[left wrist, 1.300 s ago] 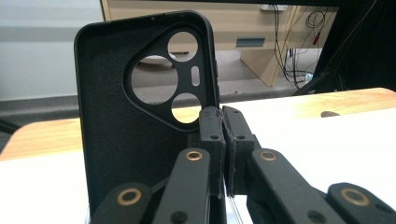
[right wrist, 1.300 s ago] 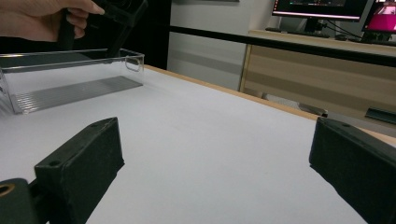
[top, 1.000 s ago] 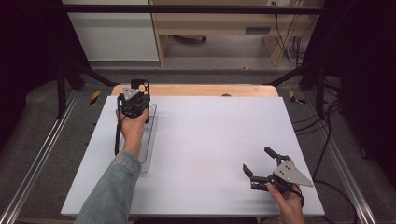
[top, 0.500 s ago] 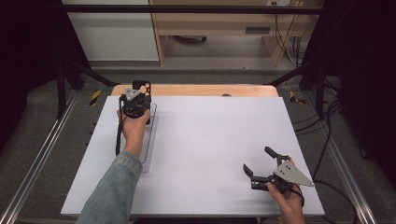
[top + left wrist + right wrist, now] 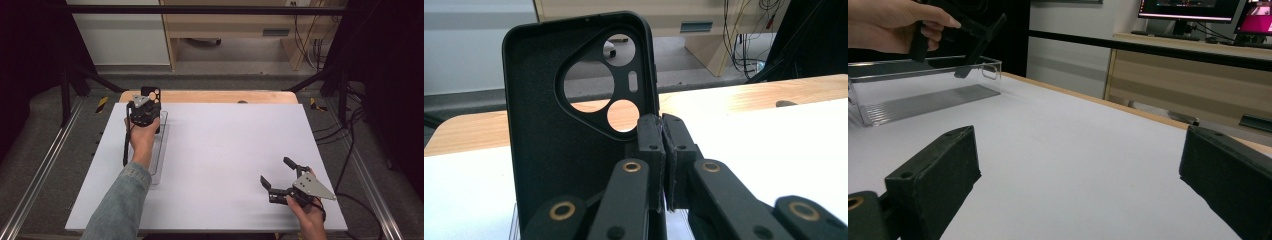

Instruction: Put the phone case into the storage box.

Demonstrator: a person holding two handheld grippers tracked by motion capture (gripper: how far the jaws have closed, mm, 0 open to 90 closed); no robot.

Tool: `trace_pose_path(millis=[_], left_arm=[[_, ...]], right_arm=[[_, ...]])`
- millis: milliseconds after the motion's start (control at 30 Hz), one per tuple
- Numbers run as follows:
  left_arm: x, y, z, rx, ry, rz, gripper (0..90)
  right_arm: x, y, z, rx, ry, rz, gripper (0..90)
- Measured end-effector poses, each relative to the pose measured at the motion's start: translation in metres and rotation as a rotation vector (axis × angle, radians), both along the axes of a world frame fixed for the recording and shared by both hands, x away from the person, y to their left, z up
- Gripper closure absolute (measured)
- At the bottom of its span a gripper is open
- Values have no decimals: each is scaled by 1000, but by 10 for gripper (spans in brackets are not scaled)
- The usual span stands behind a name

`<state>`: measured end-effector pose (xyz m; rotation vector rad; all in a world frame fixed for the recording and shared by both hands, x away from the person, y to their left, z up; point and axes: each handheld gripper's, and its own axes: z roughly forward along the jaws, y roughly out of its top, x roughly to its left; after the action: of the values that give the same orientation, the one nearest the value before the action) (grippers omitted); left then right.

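Nearest, at the right front corner of the white table [image 5: 225, 150], the right gripper [image 5: 280, 180] rests low on the surface in the person's hand, its grey three-cornered plate on top; its jaws stand wide apart with nothing between them — in the right gripper view the two black pads [image 5: 935, 175] frame bare tabletop. Farther off and to the left, a clear plastic tray [image 5: 159, 165] lies lengthwise on the table near its left edge, its ribbed floor showing in the right gripper view. Over the far end of that tray the left gripper [image 5: 145, 111] is held up in the person's left hand, a denim sleeve [image 5: 117, 205] trailing back toward the near edge. Its jaws are pinched tight on the right-hand edge of a black phone case [image 5: 574, 115], which stands upright — inner side toward the left gripper's camera, the camera cut-outs at the top. Beyond the table's far wooden edge stands a pale wooden bench [image 5: 235, 25].
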<state>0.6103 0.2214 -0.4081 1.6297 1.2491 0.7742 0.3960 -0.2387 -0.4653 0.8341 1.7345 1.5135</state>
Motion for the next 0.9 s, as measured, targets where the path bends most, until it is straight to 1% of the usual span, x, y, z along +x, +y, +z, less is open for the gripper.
trace_pose_path(millis=[100,267,367,567,733,833,900], left_arm=[[0,-1,0,7,4,-3,877],[0,-2,0,6,7,-3,877],[1,-2,-2,17,11,2,877],[4,-3,-3,26,19,3,877],[6,-3,-6,20,30,8,876],[7,-3,-7,8,39,6,876],[8,-3,-8,10,45,7,876]], right_arm=[[0,0,0,2,0,-1,32],[0,0,1,3,-2,3,31],[-1,0,1,3,-2,3,31],[-1,-2,1,7,-4,0,31],[0,-2,1,7,-2,4,31],[0,-2,1,6,-2,3,31],[0,-2,1,5,-1,2,31]])
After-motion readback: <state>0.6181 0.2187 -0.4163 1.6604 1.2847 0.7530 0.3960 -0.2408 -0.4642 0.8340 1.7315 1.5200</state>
